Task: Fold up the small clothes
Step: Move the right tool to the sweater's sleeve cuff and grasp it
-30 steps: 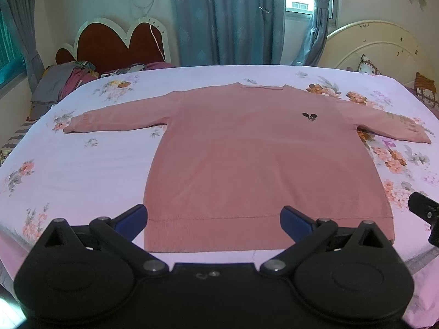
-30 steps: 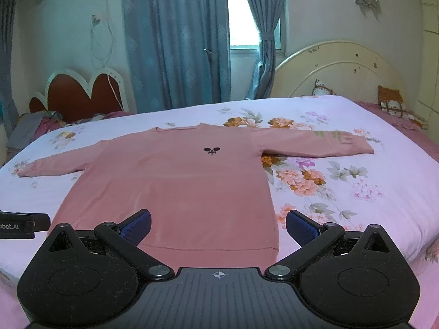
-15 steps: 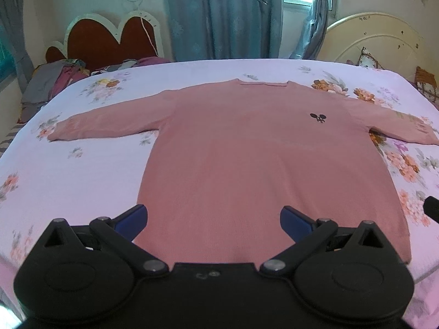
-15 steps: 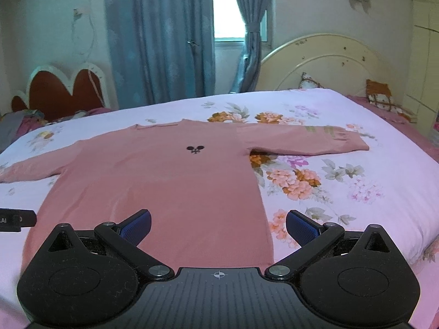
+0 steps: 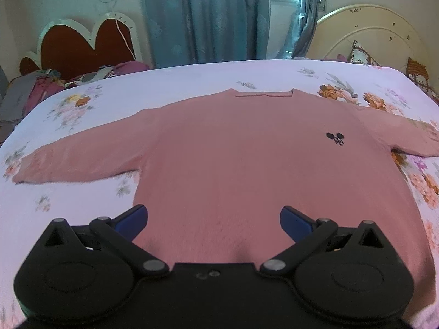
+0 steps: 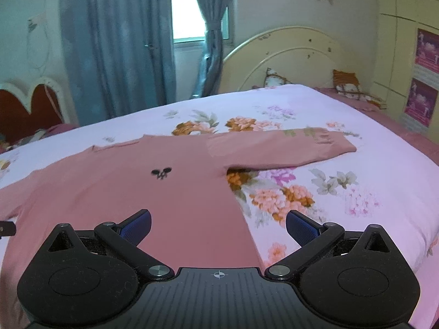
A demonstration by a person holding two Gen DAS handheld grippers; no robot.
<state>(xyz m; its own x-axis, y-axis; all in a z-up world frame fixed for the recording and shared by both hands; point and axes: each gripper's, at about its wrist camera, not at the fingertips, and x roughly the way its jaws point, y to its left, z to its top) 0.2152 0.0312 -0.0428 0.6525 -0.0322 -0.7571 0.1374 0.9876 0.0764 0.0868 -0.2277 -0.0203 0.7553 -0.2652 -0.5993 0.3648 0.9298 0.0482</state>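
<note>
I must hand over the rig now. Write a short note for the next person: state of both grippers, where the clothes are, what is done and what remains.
Left hand-held gripper: open, empty, above the lower part of the pink sweater.
Right hand-held gripper: open, empty, over the sweater's lower right side edge.
The sweater lies flat, front side up, on the floral bedsheet, both sleeves spread out to the sides, small black logo on the chest.
Done: sweater is spread out; no fold is made yet.
Left: the whole folding, sleeves and body. A pile of other clothes lies at the far left by the red headboard.
</note>
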